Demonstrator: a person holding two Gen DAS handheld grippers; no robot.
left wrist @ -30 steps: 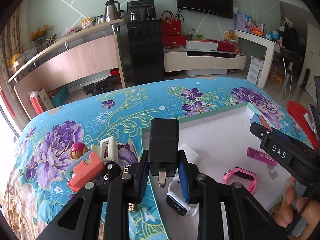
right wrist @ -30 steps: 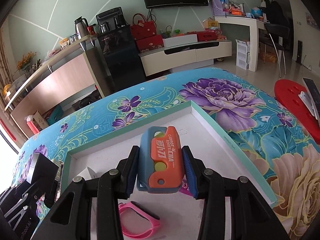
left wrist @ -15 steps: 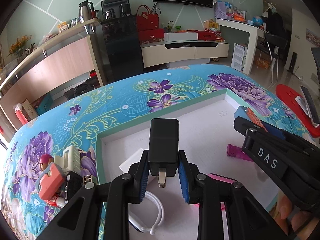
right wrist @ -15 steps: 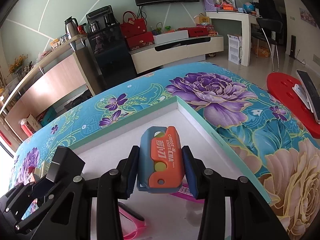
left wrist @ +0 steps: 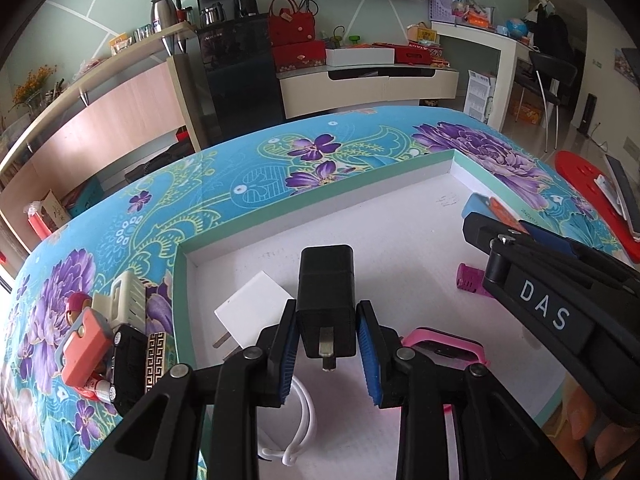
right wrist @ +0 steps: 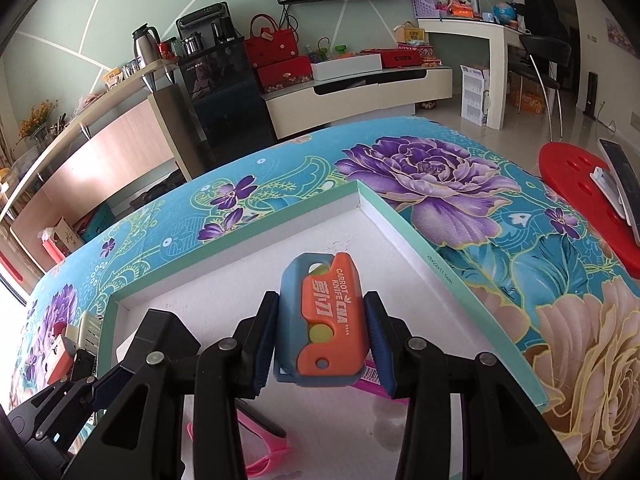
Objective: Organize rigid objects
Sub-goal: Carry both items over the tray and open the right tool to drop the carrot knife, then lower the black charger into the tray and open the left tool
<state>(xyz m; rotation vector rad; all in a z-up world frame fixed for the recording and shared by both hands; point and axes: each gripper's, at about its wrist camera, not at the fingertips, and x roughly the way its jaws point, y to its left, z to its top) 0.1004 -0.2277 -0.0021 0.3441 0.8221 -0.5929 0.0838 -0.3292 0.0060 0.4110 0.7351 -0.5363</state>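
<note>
Your left gripper is clamped on the black charger, and your right gripper grips the orange and blue carrot knife. Over the last second both have travelled from the box's near-left edge to well over its white floor: a second ago the charger hung above the tablecloth beside the loose pile, and now it sits above the box interior, just right of the white adapter. The knife has moved deeper too, toward the far right corner. I judge that both items are now placed for release inside the box, so the carrying part of this step is nearly done.

The charger's long axis runs near to far along the fingers, with its metal prong pointing back toward you and its blunt end toward the far wall. The knife lies the same way, its long axis near to far, the printed orange face up and the keyring hole at the near end.

Around them in the box lie the pink watch, the magenta clip and a white band. Left of the box, on the floral tablecloth, the small pile of unsorted things waits.
</note>
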